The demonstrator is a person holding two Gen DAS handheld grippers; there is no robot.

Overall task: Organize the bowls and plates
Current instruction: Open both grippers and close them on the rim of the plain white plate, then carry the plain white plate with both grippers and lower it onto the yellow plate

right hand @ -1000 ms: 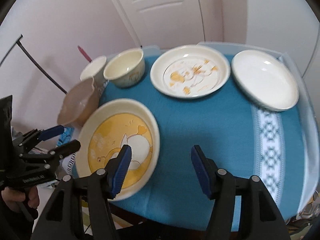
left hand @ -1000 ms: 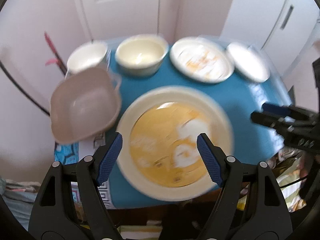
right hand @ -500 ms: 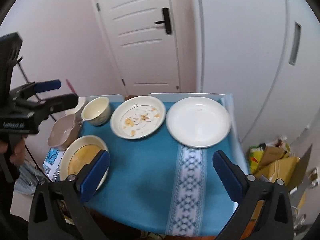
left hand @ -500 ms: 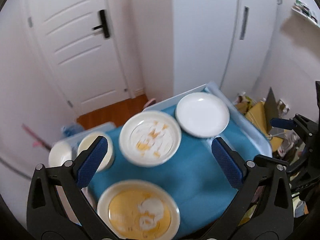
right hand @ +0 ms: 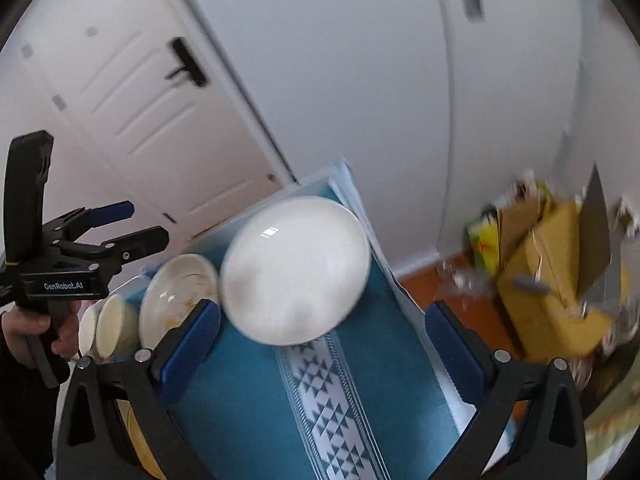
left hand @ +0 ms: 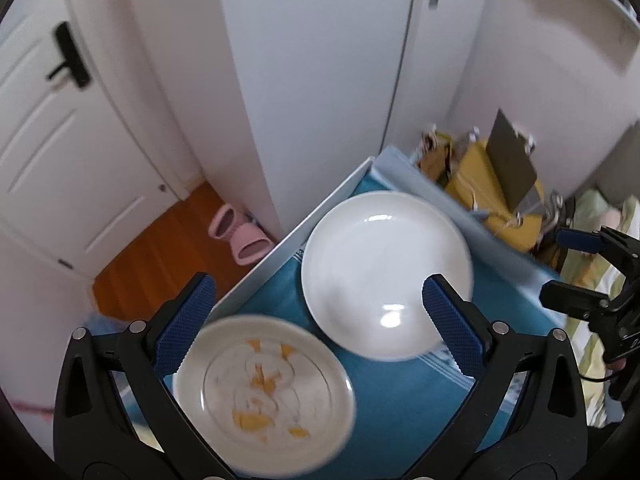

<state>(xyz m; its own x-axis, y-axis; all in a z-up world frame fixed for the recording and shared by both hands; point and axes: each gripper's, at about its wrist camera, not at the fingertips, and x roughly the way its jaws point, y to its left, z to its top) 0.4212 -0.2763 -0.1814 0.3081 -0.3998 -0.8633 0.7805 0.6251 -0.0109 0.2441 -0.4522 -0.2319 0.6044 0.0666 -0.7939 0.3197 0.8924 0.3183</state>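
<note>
Now white plate [left hand: 384,272] between open left tongs [left hand: 316,328]

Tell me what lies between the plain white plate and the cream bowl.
The orange-patterned plate sits between the white plate and the cream bowl, as the right wrist view shows.

Glossy white plate [left hand: 386,272] on a woven blue tablecloth [left hand: 404,396] (floor [left hand: 160,248]: smooth orange wood).

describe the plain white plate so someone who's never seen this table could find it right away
Start at the table with the blue cloth and go to its end nearest the white wardrobe doors. The plain white plate lies there, beside the plate with orange markings. Unlike that neighbour, it is glossy, bare white with no pattern.
</note>
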